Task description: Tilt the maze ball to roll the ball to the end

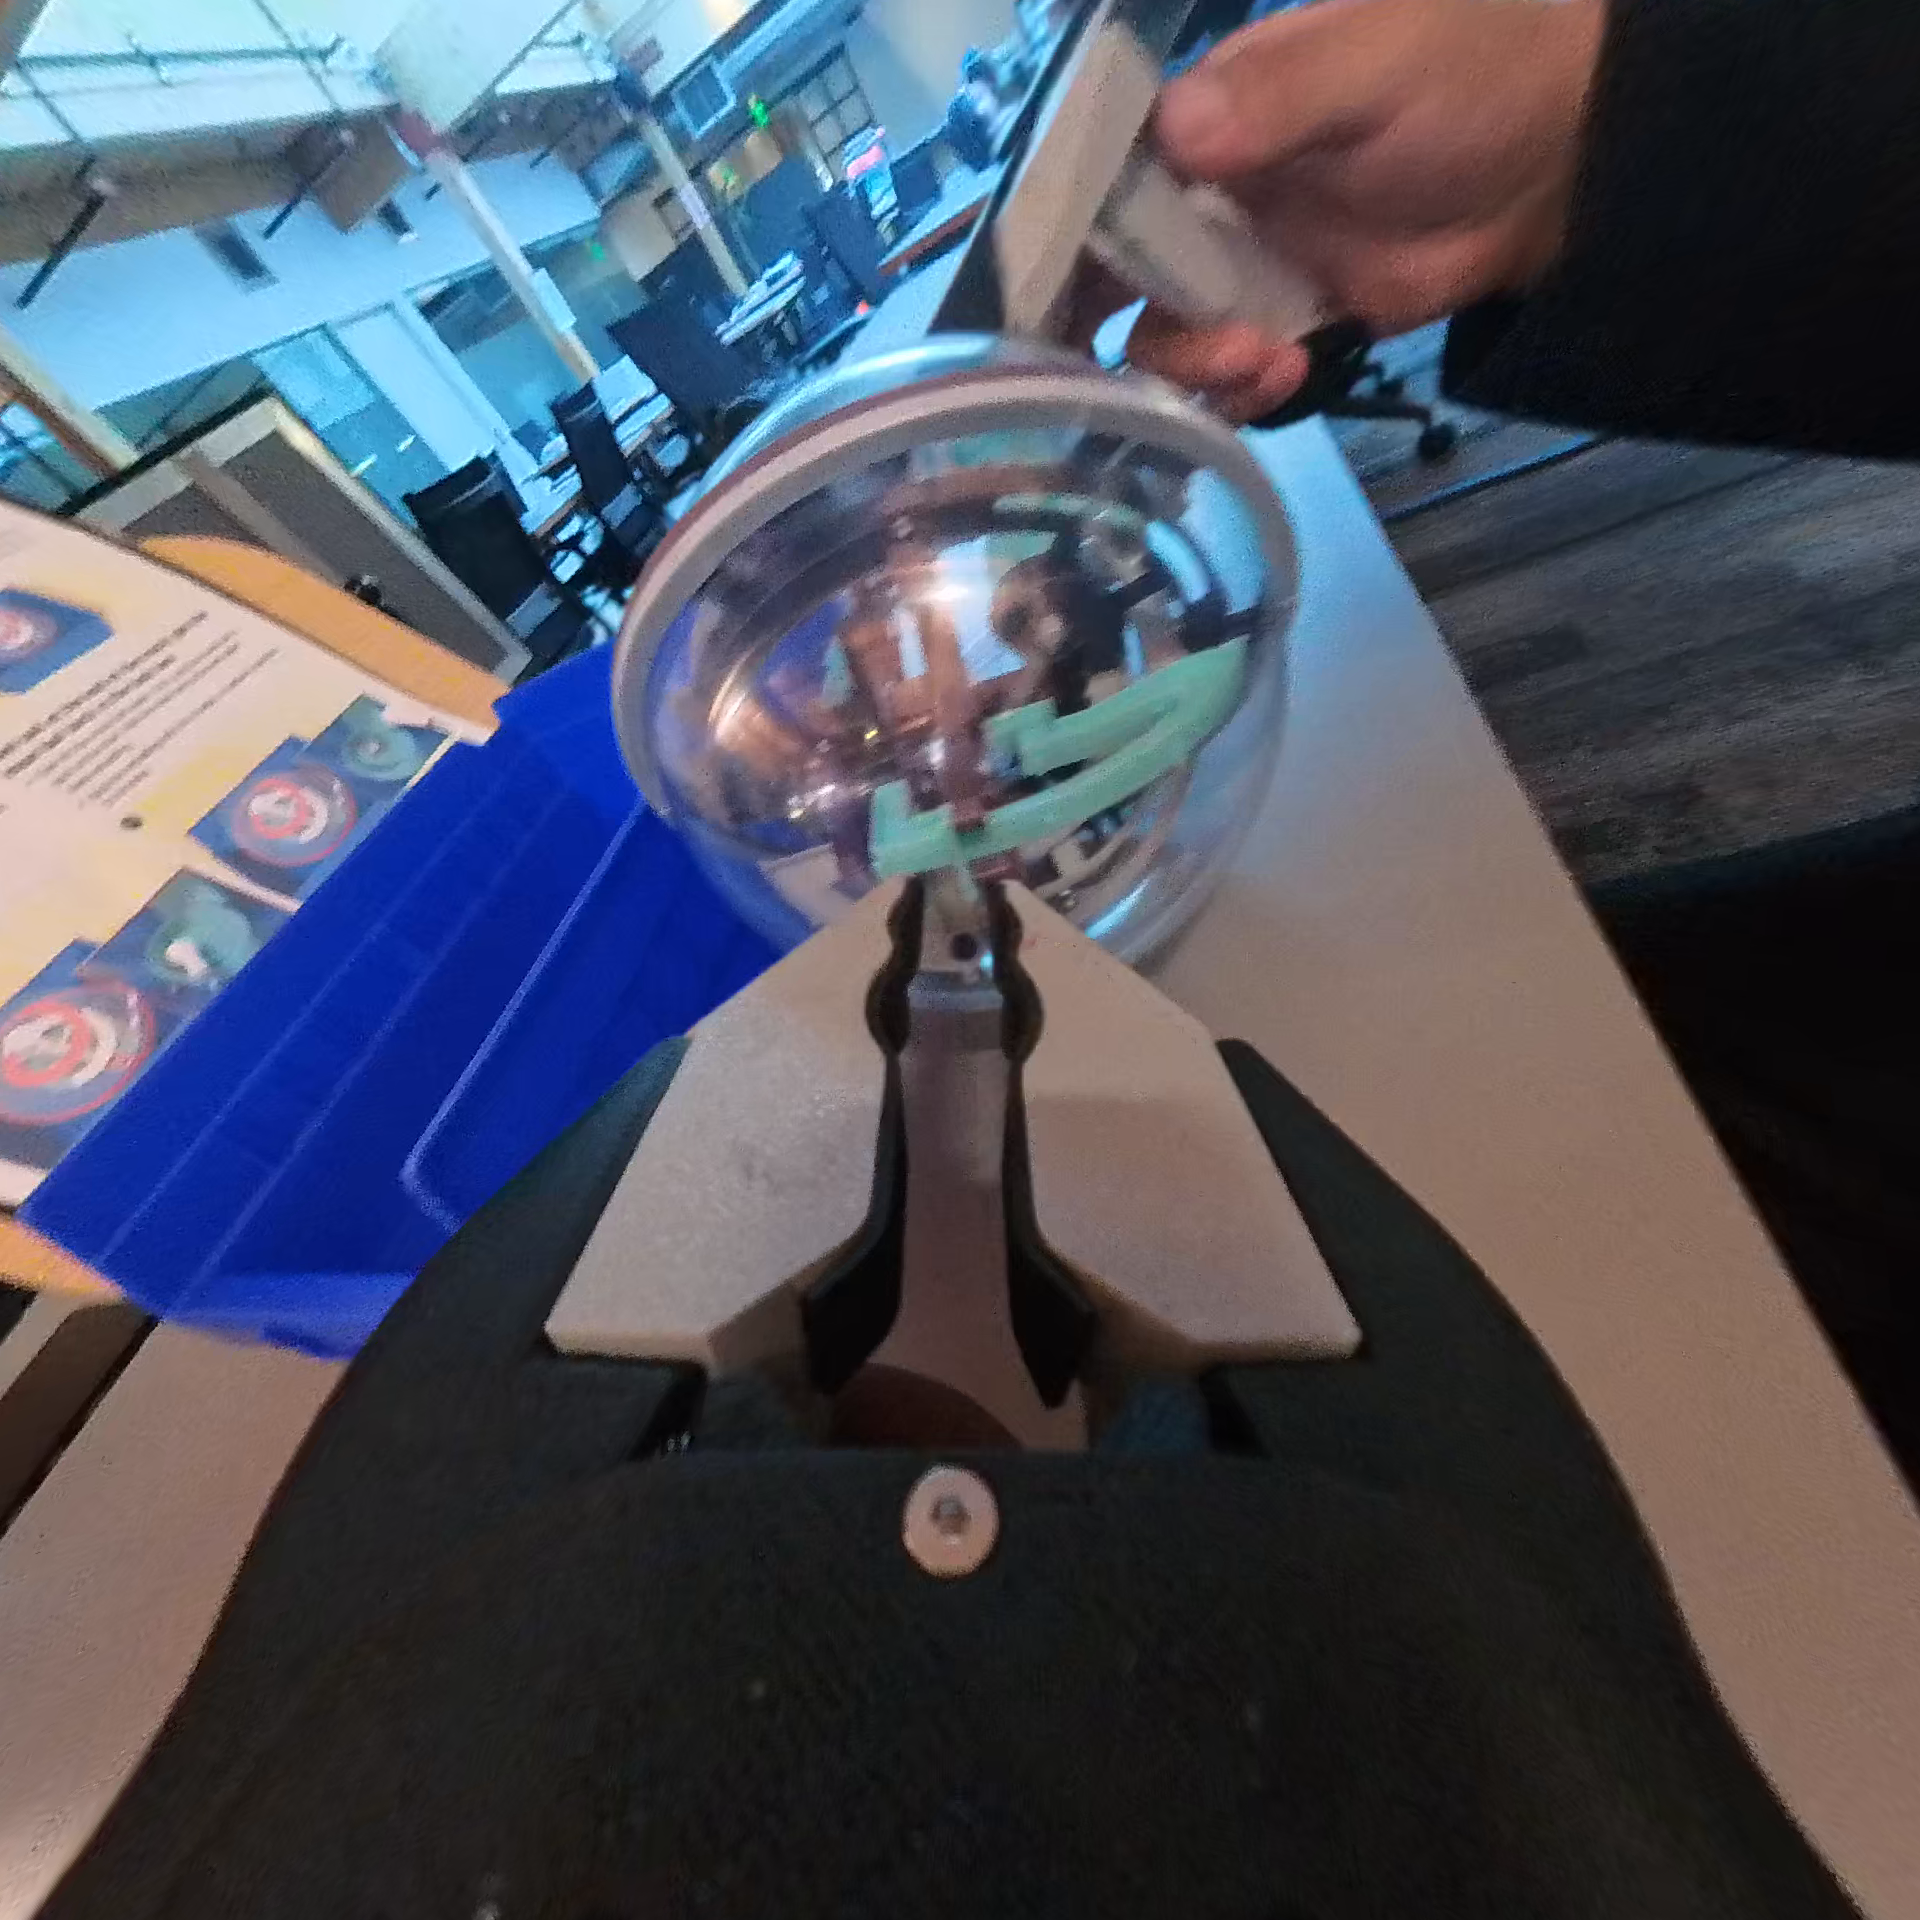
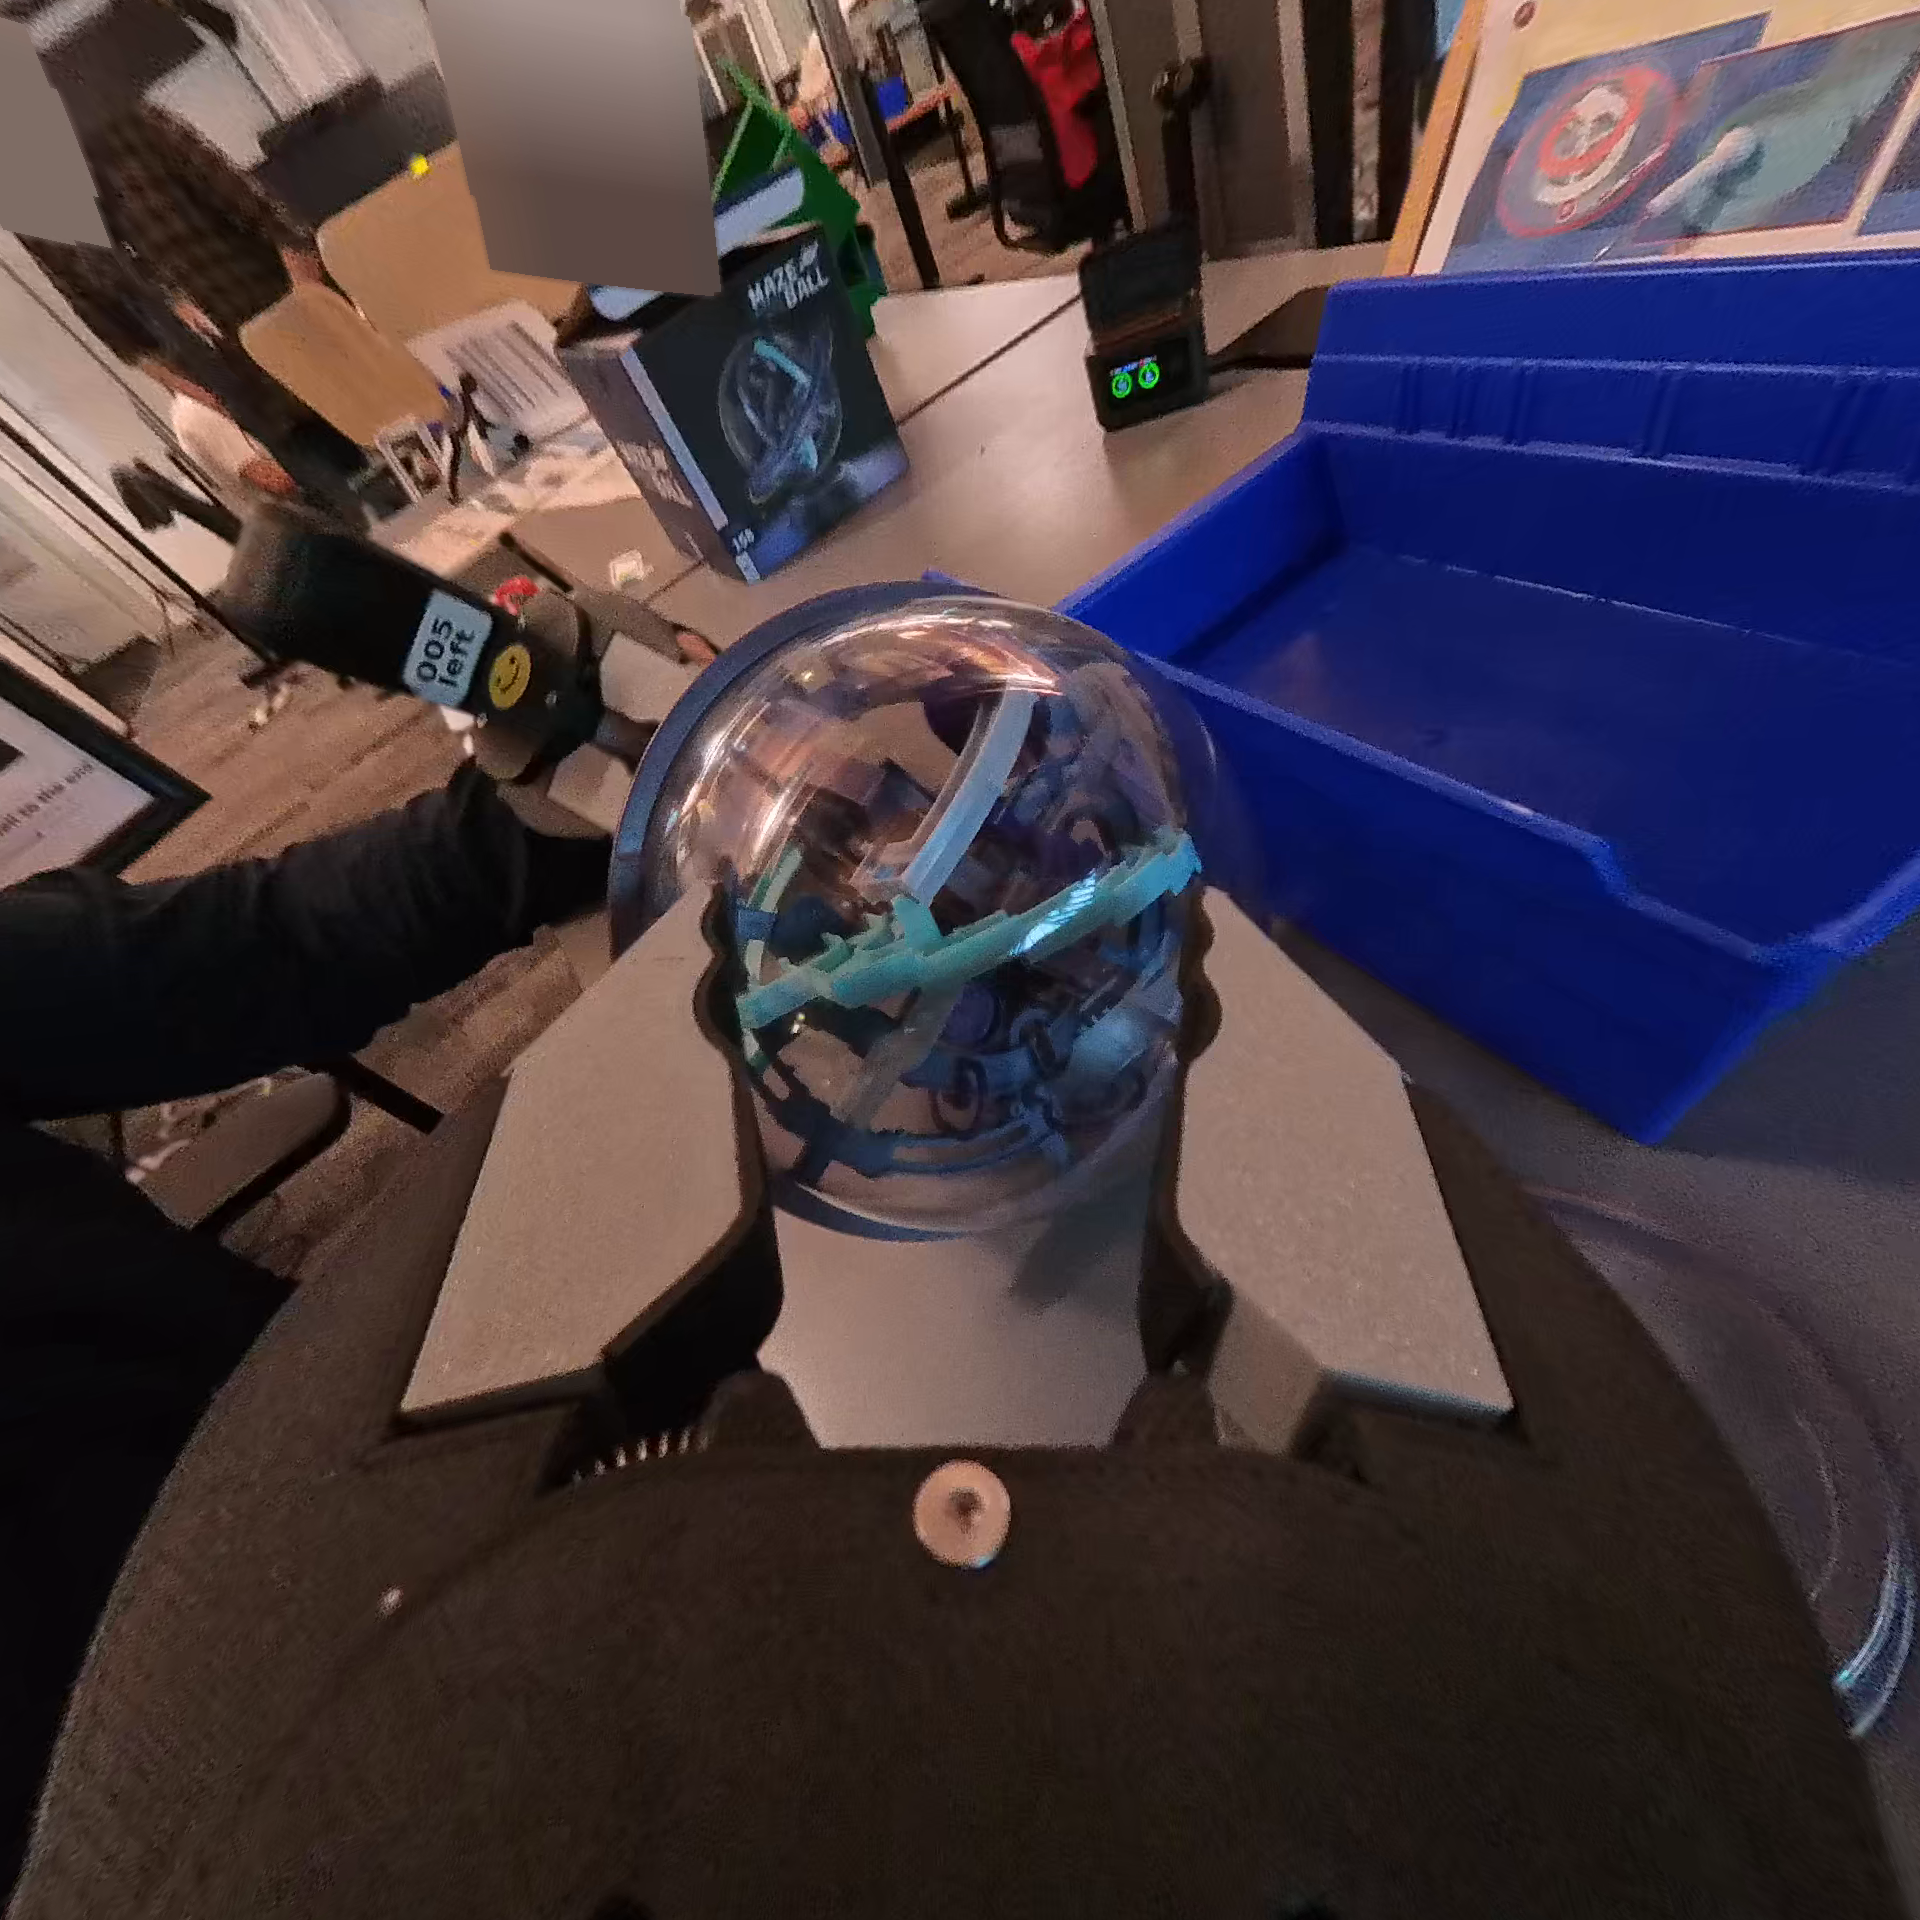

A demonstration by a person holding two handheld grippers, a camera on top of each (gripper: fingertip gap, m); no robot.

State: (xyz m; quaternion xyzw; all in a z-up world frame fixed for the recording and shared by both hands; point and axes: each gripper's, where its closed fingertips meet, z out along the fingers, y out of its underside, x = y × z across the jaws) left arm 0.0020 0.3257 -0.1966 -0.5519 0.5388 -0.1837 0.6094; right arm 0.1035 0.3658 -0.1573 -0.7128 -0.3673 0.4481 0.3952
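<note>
Tongs on the right (image 2: pixel 951 997) straddle the maze ball (image 2: pixel 914 914), spread wide with a finger pressed to each flank, holding it up off the desk (image 2: pixel 1039 468). Nearest in the left wrist view, the left tongs (image 1: pixel 954 904) are pinched nearly closed at the sphere's lower edge, apparently on a small tab there. Inside, pale green track (image 1: pixel 1081 758) winds about; the small rolling ball cannot be made out, so progress is unclear. Beyond sits a blue bin (image 2: pixel 1558 727).
</note>
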